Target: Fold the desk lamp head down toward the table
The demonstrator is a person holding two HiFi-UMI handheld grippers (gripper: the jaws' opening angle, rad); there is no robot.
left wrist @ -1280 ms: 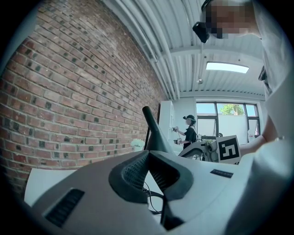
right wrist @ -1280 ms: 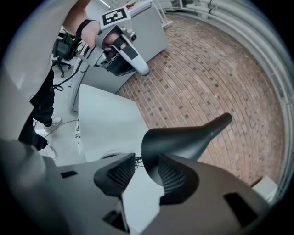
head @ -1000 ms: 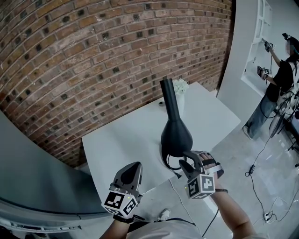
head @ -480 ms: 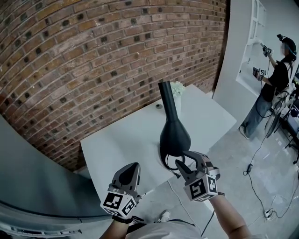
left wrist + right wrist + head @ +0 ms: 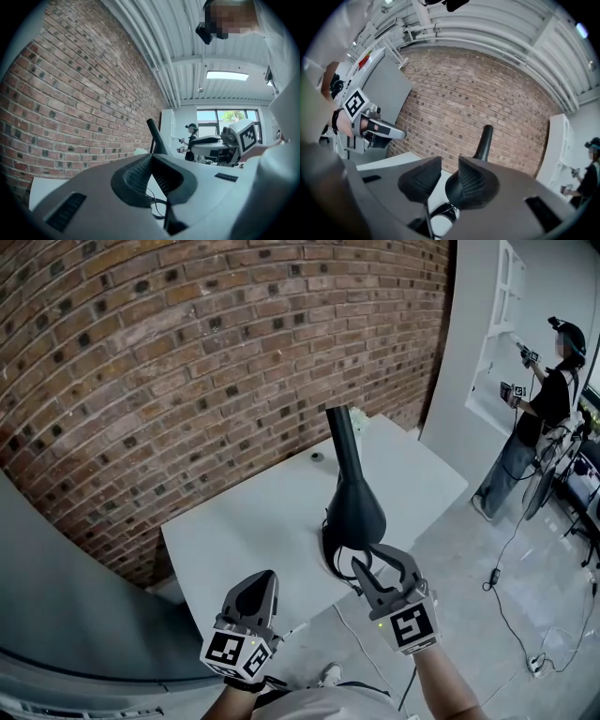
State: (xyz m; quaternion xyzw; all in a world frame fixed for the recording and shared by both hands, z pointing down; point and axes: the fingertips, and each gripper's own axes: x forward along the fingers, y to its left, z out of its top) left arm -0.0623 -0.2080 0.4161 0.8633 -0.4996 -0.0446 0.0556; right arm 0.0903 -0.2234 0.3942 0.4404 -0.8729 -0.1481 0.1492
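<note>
item: desk lamp (image 5: pixel 353 510), black. it stood on the white table (image 5: pixel 234 531) near the front edge, its bulbous lower body carrying a narrow upper section that rose almost upright. that upper section was taken to be the head, and it was not yet folded. a cable (image 5: pixel 338 570) looped at its foot.

item: right gripper (image 5: pixel 378 564). it sat just in front of the bulbous body, about level. the jaws were closing with a narrow gap left between the pads. the lamp body showed just past one pad and no pad pressed on it.

item: left gripper (image 5: pixel 260 578). it was held low over the table's front edge, apart from the lamp, its pads together on nothing.

step in hand: judged to be the approach, before any grip. the next move likely called for a firm hold on the lamp. the upper section would then be pushed over at its joint, with the base kept from sliding on the smooth top.

views compared:
- head view alone showed the table outline, the brick wall (image 5: pixel 141 362), the spacing of both grippers and a person (image 5: pixel 539 418) standing far off to the right.
- right gripper view alone showed the gap between its pads.
- left gripper view alone confirmed its pads were meeting, and showed the lamp's top leaning slightly.
</note>
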